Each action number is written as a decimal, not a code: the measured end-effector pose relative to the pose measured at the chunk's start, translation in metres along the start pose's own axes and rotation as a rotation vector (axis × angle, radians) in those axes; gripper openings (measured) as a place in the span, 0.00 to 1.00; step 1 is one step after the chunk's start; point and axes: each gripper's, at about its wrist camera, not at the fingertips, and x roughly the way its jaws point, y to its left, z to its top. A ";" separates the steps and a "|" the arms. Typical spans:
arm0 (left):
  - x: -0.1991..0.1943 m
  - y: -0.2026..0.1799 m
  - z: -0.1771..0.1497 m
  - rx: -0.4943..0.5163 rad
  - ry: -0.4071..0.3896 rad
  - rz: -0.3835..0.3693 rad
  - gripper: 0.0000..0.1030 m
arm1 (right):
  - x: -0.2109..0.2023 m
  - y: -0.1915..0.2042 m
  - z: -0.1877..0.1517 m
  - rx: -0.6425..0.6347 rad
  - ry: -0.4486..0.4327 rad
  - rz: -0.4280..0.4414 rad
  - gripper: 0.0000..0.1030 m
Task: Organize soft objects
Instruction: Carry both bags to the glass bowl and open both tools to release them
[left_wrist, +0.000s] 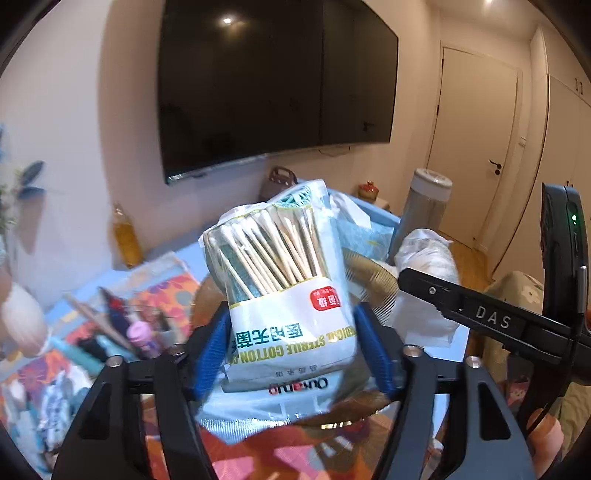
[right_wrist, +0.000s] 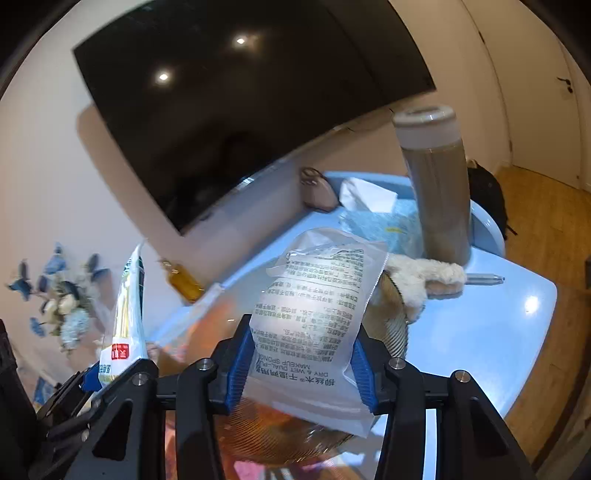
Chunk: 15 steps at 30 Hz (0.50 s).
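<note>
Blue pads of my left gripper (left_wrist: 291, 350) are pinching a pack of cotton swabs (left_wrist: 284, 291) from both sides, so that one's up in the air in front of the big TV (left_wrist: 273, 81) on the wall. My right gripper (right_wrist: 301, 369) is squeezed onto a clear sponge packet (right_wrist: 317, 314) the same way, printed side facing me, also lifted below the TV. Under the TV there's a light blue table (right_wrist: 480, 332), and both packs hang over it. On the table, right of the sponge packet, a tall grey bottle (right_wrist: 436, 184) stands upright, with a fluffy white toy (right_wrist: 417, 277) at its base. A yellow bottle (left_wrist: 125, 236) sits left of the TV against the wall.
</note>
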 end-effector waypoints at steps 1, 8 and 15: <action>0.004 0.001 0.000 -0.010 0.000 -0.003 0.88 | 0.000 0.000 0.000 -0.004 -0.001 -0.001 0.57; -0.014 0.010 -0.007 -0.036 -0.039 -0.004 0.97 | -0.013 -0.013 -0.004 -0.016 -0.017 -0.027 0.66; -0.067 0.033 -0.020 -0.079 -0.100 0.048 0.97 | -0.034 0.001 -0.019 -0.051 -0.006 0.014 0.66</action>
